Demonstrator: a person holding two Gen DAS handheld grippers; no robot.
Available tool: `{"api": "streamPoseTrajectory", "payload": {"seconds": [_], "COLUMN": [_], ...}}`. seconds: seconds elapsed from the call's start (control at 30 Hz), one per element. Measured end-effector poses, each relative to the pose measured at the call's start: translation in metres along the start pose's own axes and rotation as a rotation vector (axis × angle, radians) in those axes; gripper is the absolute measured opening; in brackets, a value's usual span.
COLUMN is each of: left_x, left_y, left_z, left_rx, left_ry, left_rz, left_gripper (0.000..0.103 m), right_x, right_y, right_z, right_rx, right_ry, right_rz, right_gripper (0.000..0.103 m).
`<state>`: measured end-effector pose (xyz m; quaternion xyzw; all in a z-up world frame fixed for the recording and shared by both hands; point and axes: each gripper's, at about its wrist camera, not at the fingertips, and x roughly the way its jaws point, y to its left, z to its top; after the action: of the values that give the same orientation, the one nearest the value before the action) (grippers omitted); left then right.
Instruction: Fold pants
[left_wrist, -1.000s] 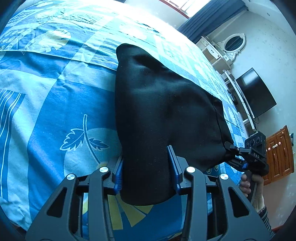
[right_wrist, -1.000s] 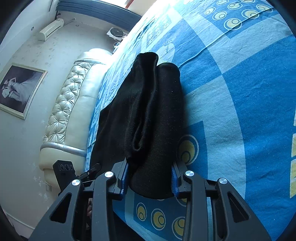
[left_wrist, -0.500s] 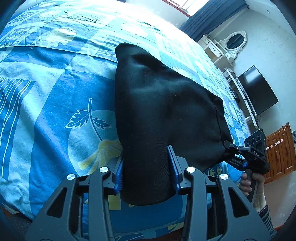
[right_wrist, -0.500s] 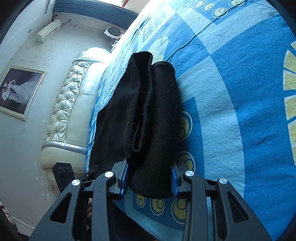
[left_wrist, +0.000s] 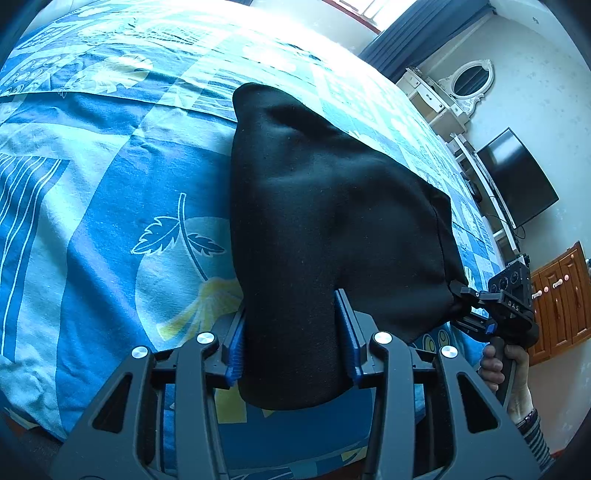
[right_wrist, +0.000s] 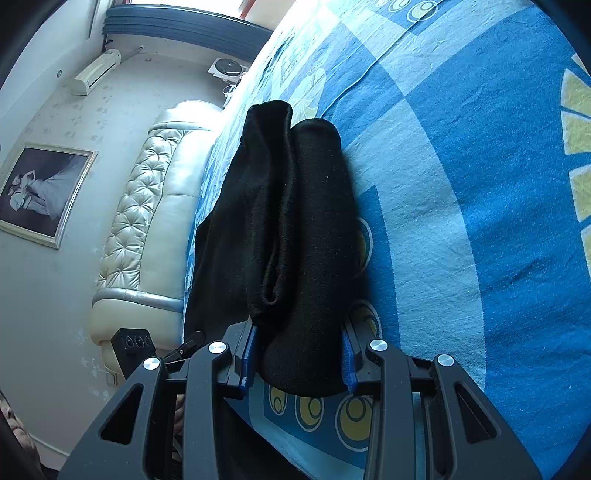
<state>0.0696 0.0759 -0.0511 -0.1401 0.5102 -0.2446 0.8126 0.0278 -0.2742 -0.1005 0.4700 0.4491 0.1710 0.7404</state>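
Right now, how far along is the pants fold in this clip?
Done: the black pants already lie doubled, with two stacked layers visible in the right wrist view. In hand: the left claw and the right claw each clamp an end of the fabric over the blue patterned bedspread. Left: laying the held edge flat, then any last fold.

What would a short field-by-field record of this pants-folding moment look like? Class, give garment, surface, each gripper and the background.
garment: black pants, bunched and held up at two points, far end resting on the bed
surface: blue patterned bedsheet
left gripper: shut on the pants' near end
right gripper: shut on another bunched part of the pants
fold seen in right wrist view: two layers side by side
background: television, oval mirror, tufted headboard, framed picture
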Motion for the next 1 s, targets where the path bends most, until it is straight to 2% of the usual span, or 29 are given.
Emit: {"api": "streamPoseTrajectory", "payload": {"seconds": [0.13,0.3,0.43,0.57,0.73,0.87,1.0], "left_x": [0.001,-0.002,-0.006,-0.006,-0.006,-0.008,-0.013], "left_y": [0.000,-0.004,-0.012,-0.012,-0.008,-0.014,-0.018], "left_z": [-0.002,-0.007,-0.011,-0.015,-0.018,-0.020,-0.026], "left_rx": [0.010,0.042,0.075,0.073,0.067,0.080,0.052], "left_ry": [-0.008,-0.042,-0.068,-0.083,-0.096,-0.103,-0.103], "left_rz": [0.014,0.069,0.142,0.178,0.197,0.242,0.282], "left_gripper": [0.047,0.058,0.068,0.078,0.084,0.087,0.089], "right_x": [-0.001,-0.005,-0.013,-0.021,-0.027,-0.031,-0.033], "right_y": [-0.005,-0.008,-0.015,-0.020,-0.018,-0.018,-0.015], "right_z": [0.000,-0.001,-0.006,-0.011,-0.020,-0.025,-0.029], "right_rx": [0.012,0.036,0.058,0.075,0.057,0.040,0.015], "right_ry": [0.000,-0.001,-0.007,-0.006,0.002,-0.010,-0.016], "right_rz": [0.011,0.038,0.060,0.077,0.047,0.031,-0.009], "right_gripper": [0.039,0.049,0.051,0.051,0.051,0.052,0.052]}}
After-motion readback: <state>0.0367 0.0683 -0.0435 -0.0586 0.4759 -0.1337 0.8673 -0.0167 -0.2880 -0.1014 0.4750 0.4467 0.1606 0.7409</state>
